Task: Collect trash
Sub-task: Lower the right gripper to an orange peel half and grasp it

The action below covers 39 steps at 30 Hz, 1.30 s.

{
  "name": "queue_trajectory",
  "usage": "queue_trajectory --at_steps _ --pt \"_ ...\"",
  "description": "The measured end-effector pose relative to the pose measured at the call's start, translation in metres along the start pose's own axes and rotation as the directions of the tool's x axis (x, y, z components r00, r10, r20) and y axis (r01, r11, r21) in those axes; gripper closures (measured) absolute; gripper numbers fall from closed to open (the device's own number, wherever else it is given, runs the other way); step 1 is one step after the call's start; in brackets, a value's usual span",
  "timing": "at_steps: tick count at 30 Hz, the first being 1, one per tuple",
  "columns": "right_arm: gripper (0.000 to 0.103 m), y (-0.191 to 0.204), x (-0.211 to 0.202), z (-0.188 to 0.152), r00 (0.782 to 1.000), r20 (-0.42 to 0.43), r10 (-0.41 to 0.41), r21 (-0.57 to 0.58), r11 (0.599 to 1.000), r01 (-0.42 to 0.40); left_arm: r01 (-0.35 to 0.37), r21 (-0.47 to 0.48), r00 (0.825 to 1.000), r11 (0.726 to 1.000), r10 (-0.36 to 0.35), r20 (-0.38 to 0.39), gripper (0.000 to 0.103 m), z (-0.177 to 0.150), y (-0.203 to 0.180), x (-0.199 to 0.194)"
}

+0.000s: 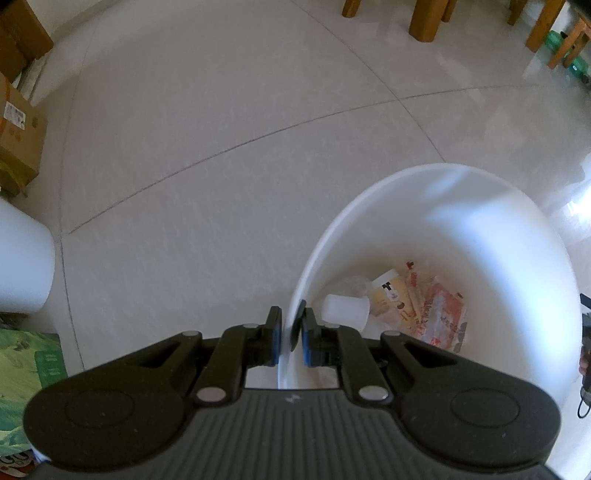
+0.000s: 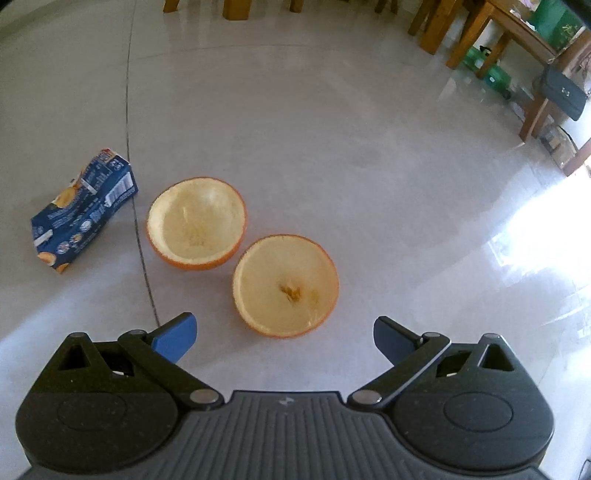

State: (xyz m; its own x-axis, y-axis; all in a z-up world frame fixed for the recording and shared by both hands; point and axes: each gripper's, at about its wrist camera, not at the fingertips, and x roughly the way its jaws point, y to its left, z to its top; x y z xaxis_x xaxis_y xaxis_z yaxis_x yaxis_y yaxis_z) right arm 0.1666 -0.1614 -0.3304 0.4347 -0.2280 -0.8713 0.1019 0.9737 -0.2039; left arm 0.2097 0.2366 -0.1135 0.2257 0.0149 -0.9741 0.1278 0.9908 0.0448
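Observation:
In the left wrist view my left gripper (image 1: 291, 336) is shut on the near rim of a white bin (image 1: 480, 221). Inside the bin lie a small white cup (image 1: 345, 309), a tan cup (image 1: 391, 291) and red printed wrappers (image 1: 439, 314). In the right wrist view my right gripper (image 2: 284, 338) stands wide open just above the floor. A hollow orange peel half (image 2: 286, 286) lies right in front of it, between the fingers' line. A second peel half (image 2: 197, 223) lies beyond to the left. A crushed blue juice carton (image 2: 83, 210) lies further left.
Pale tiled floor (image 1: 221, 129) with dark grout lines spreads ahead. Cardboard boxes (image 1: 18, 136) and a white container (image 1: 22, 258) stand at the left. Wooden furniture legs (image 2: 439, 26), green bottles (image 2: 491, 70) and a dark bag (image 2: 563, 92) stand at the far right.

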Motion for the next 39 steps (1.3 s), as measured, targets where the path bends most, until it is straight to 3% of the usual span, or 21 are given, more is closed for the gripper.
queue_trajectory --at_steps 5,12,15,19,22,31,35,39 --pt "0.000 -0.001 0.026 0.005 1.000 -0.019 -0.006 0.030 1.000 0.006 -0.007 0.008 1.000 1.000 0.007 0.002 0.094 0.000 -0.001 0.000" --pt "0.000 0.005 0.052 0.013 0.999 -0.026 -0.042 -0.015 0.999 0.042 -0.013 0.015 1.000 1.000 0.013 0.004 0.094 0.000 -0.002 -0.001" --pt "0.006 0.003 0.060 0.017 0.999 -0.041 -0.036 0.003 0.999 0.036 -0.014 0.017 1.000 1.000 0.014 0.006 0.094 0.000 -0.003 -0.001" --pt "0.021 -0.002 0.060 0.019 0.998 -0.057 -0.029 0.007 1.000 0.030 -0.011 0.015 1.000 1.000 0.011 0.010 0.094 -0.001 -0.002 0.000" --pt "0.025 -0.007 0.059 0.022 0.997 -0.080 -0.014 0.029 0.999 0.016 -0.015 0.013 1.000 1.000 0.015 0.012 0.094 -0.001 -0.003 0.000" --pt "0.031 -0.015 0.028 0.024 0.990 -0.138 -0.006 -0.011 1.000 0.004 -0.037 0.019 0.999 0.999 0.036 0.011 0.093 -0.001 -0.007 0.000" --pt "0.031 -0.016 -0.015 0.030 0.993 -0.120 0.021 -0.040 0.999 -0.026 -0.036 0.022 0.999 0.999 0.036 0.008 0.093 0.000 -0.007 0.001" --pt "0.031 -0.014 -0.069 0.045 0.991 -0.090 0.098 -0.082 0.991 -0.106 -0.038 0.028 0.999 0.999 0.038 0.011 0.093 0.000 -0.007 0.001"
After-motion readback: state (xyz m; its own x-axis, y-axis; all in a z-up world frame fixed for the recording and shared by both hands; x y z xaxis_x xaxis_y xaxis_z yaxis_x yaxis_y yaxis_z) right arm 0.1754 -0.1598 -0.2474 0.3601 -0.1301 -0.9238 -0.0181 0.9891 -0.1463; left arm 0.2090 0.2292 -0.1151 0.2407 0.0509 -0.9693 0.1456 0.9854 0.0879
